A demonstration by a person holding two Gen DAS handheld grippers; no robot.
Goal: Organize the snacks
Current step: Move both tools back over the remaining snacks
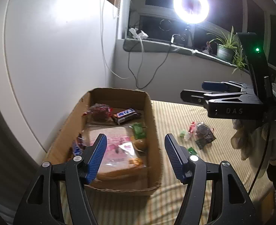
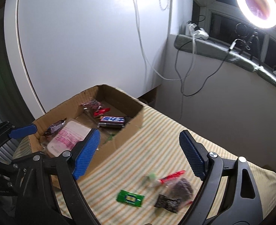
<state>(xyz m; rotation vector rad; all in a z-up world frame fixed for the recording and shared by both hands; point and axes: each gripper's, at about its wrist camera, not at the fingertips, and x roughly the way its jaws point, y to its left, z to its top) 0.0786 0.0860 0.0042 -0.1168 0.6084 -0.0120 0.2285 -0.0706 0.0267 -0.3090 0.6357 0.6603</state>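
cardboard box [image 1: 153, 131] sits at the left on the striped cloth [image 1: 175, 116], holding a chocolate bar [image 1: 126, 113], a pink-printed packet [image 1: 117, 144] and other snacks. left gripper [image 1: 136, 140] hovers over its near end, fingers wide and empty. loose sweets, among them a green wrapper [image 2: 130, 198], lie right of the box under the right gripper [image 2: 139, 140], also wide and empty.

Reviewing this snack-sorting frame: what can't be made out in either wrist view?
- Left wrist view: the near left part of the cardboard box floor is covered by the left claw, hiding part of the blue wrapper.
- Right wrist view: the pale green candy on the striped cloth is motion-blurred; its print is unreadable.
- Right wrist view: the right claw covers the box's near corner.
- Both views: the ring light glare washes out its centre.
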